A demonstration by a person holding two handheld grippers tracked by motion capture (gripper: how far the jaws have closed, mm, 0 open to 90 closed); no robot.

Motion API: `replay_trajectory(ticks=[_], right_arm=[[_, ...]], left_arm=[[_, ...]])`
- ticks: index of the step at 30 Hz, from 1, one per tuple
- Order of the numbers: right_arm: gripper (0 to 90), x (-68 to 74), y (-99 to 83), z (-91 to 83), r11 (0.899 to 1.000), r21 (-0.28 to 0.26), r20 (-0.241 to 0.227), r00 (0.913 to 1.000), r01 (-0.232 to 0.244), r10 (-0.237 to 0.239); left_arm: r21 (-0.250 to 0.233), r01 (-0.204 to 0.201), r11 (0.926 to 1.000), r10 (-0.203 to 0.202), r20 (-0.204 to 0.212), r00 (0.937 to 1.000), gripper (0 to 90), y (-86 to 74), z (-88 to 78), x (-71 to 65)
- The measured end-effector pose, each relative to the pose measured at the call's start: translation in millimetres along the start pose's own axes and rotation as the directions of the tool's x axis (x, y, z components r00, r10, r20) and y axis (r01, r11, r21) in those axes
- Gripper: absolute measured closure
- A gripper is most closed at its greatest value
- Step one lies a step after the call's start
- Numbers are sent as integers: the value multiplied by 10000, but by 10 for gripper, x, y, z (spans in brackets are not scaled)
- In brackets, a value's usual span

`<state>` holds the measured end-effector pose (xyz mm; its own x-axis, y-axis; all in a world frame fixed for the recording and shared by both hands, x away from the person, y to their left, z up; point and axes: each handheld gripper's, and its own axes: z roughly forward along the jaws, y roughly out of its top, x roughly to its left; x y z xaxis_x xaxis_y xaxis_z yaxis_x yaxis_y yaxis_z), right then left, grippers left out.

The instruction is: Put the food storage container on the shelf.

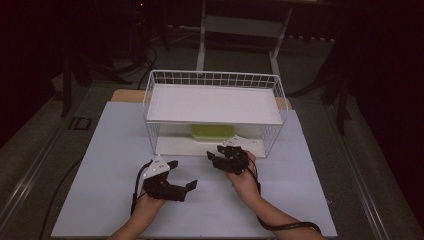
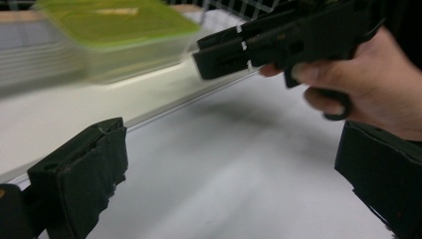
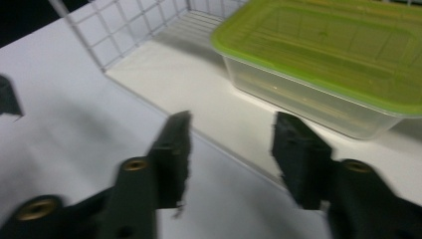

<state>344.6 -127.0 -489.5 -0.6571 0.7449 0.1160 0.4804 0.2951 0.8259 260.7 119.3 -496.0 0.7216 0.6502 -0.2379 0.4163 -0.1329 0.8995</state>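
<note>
Currently both tongs sit released, empty: left tongs [image 1: 183, 175] lower centre-left on the white surface [image 1: 100, 165], right tongs [image 1: 218, 154] at the wire basket [image 1: 215, 78] mouth. Green-lidded container [image 1: 212, 131] sits inside, frame centre.

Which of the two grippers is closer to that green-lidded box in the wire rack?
The right gripper. It sits at the rack's open front, just before the green-lidded box on the lower shelf. The left gripper hangs farther back over the table, off to the left.
</note>
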Motion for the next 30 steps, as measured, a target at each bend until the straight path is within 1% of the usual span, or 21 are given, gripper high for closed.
replay_trajectory(ticks=[2, 3, 4, 6, 7, 8, 9, 10, 11, 12, 13, 14, 17, 20, 21, 24, 25, 26, 28, 29, 30], right_arm=[[355, 2, -10, -65, 9999, -85, -300, 9995, -144, 142], [347, -4, -16, -95, 9999, -59, -460, 9989, -137, 134], [335, -11, -25, -133, 9998, -109, -698, 9975, -150, 142], [230, -14, -37, -194, 10000, -18, -1091, 9940, -14, 12], [223, -19, -42, -226, 10000, -33, -1205, 9927, -10, 6], [220, -30, -48, -258, 9999, -72, -1441, 9895, -116, 105], [199, -42, -53, -285, 9997, -110, -1639, 9863, -206, 185], [173, -44, -62, -311, 9997, -184, -1511, 9884, -174, 145], [154, -47, -65, -328, 9998, -158, -1518, 9884, -97, 72], [150, -54, -71, -346, 9999, -154, -1646, 9863, -63, 37], [151, -60, -80, -365, 9997, -230, -1599, 9871, 40, -76], [153, -61, -87, -385, 9996, -250, -1450, 9893, 127, -162], [156, -82, -104, -441, 9990, -437, -1503, 9886, 38, -103], [156, -95, -113, -477, 9989, -463, -1545, 9880, -61, -11], [157, -101, -119, -513, 9990, -447, -1537, 9881, -75, 6], [164, -100, -126, -561, 9989, -461, -1586, 9873, -61, -13], [164, -94, -128, -585, 9992, -411, -1564, 9877, 9, -73], [164, -86, -135, -627, 9988, -478, -1578, 9874, 48, -123], [164, -82, -137, -649, 9988, -486, -1637, 9864, 53, -131], [164, -82, -137, -649, 9988, -486, -1637, 9864, 53, -131], [163, -79, -140, -669, 9989, -473, -1695, 9854, 65, -144]], left_arm=[[-100, -116, 9999, 118, 272, 9996, 9, 31, -10, -17], [-188, -212, 9996, 218, 315, 9993, 9, 46, -17, -29], [-176, -334, 9993, 339, 296, 9990, 9, 64, -22, -40], [-190, -398, 9990, 405, 367, 9985, 9, 96, -33, -54], [-278, -379, 9989, 391, 459, 9982, 9, 107, -37, -55], [-269, -381, 9989, 394, 503, 9980, 9, 119, -42, -57], [-279, -402, 9988, 417, 581, 9974, 9, 128, -44, -60], [-316, -428, 9986, 450, 717, 9964, 9, 136, -47, -60], [-299, -479, 9984, 500, 734, 9960, 9, 145, -49, -63], [-301, -548, 9980, 568, 695, 9960, 9, 153, -54, -69], [-337, -547, 9979, 571, 749, 9956, 9, 159, -62, -74], [-345, -557, 9978, 582, 769, 9953, 9, 165, -69, -77], [-379, -669, 9970, 698, 805, 9943, 9, 179, -93, -92], [-404, -682, 9969, 714, 812, 9941, 9, 181, -101, -97], [-456, -706, 9965, 746, 932, 9928, 9, 188, -138, -108], [-502, -681, 9964, 730, 1032, 9920, 9, 192, -175, -120], [-508, -735, 9960, 782, 976, 9921, 9, 193, -186, -125], [-493, -811, 9955, 856, 962, 9917, 9, 193, -203, -129], [-468, -898, 9949, 944, 1083, 9896, 9, 189, -233, -132], [-468, -898, 9949, 944, 1083, 9896, 9, 189, -233, -132], [-431, -1017, 9939, 1057, 1029, 9891, 9, 175, -268, -137]])
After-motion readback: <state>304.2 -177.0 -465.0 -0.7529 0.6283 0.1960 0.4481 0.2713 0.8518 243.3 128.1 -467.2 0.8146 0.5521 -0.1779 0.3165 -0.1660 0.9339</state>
